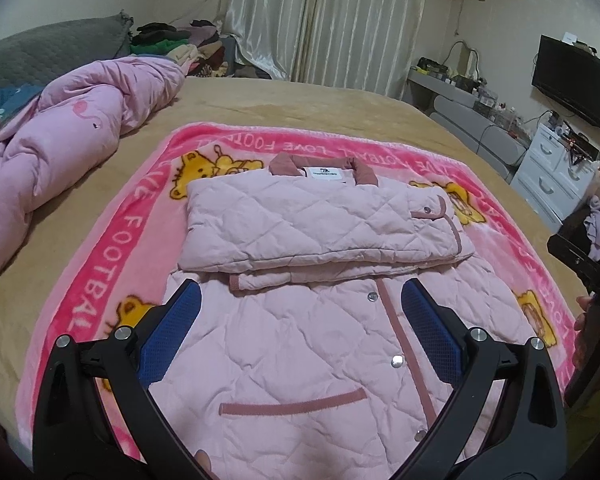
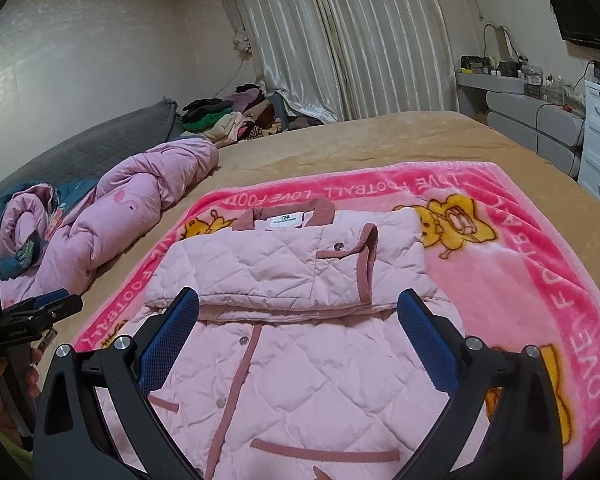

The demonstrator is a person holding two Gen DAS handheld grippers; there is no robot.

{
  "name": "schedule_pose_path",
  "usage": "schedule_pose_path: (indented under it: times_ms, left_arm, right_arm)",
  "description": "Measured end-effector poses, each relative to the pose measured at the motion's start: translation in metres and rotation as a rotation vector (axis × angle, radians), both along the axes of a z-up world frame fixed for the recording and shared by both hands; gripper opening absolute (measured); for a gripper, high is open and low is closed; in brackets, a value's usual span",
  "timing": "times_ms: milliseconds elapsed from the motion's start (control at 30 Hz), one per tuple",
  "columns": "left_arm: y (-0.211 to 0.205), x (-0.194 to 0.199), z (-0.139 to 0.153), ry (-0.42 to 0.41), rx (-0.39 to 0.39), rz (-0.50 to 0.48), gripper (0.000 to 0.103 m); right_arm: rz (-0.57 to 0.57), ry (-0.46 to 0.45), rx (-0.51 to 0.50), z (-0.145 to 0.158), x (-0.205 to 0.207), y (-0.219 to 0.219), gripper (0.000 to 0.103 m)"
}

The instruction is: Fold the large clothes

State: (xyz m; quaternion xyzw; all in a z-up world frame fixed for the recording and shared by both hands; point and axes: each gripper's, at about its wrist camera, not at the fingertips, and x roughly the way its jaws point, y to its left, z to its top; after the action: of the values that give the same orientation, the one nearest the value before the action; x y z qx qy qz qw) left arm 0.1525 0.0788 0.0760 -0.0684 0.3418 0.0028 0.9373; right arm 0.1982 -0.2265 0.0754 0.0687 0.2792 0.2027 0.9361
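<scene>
Pink quilted jacket [image 1: 324, 320] lies flat mid-frame on the pink "LOVE FOOTBALL" cartoon blanket [image 1: 100, 264], collar [image 1: 324, 166] toward the top of the frame, both sleeves folded across the chest w/ one cuff edge showing under the fold. Hem end sits at the bottom of the frame, between my fingers. Left gripper [image 1: 300, 292] hangs over the lower body of the jacket, blue pads [image 1: 428, 332] spread wide, nothing in them. Right gripper [image 2: 300, 300] same over the front placket, fingers wide apart & empty. Blanket is on a tan bedspread [image 1: 308, 108]; rumpled pink duvet [image 1: 80, 120] upper left, pile of clothes [image 1: 176, 44] beyond it by the curtains [image 1: 320, 20]. TV [image 1: 572, 80] & white drawers [image 1: 552, 172] at right edge
</scene>
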Motion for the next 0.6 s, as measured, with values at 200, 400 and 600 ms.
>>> schedule_pose_path:
  times_ms: [200, 400, 600]
  left_arm:
    - [-0.002, -0.016, 0.002, -0.006, 0.011, 0.012, 0.094]
    - [-0.003, -0.030, -0.001, -0.001, 0.030, 0.026, 0.094]
    - [-0.006, -0.045, -0.006, 0.008, 0.055, 0.030, 0.094]
  right_arm:
    - [0.022, -0.001, -0.008, 0.001, -0.015, 0.000, 0.099]
    - [0.043, 0.002, -0.019, 0.002, -0.030, 0.004, 0.099]
    - [0.061, 0.025, -0.035, -0.004, -0.043, 0.003, 0.099]
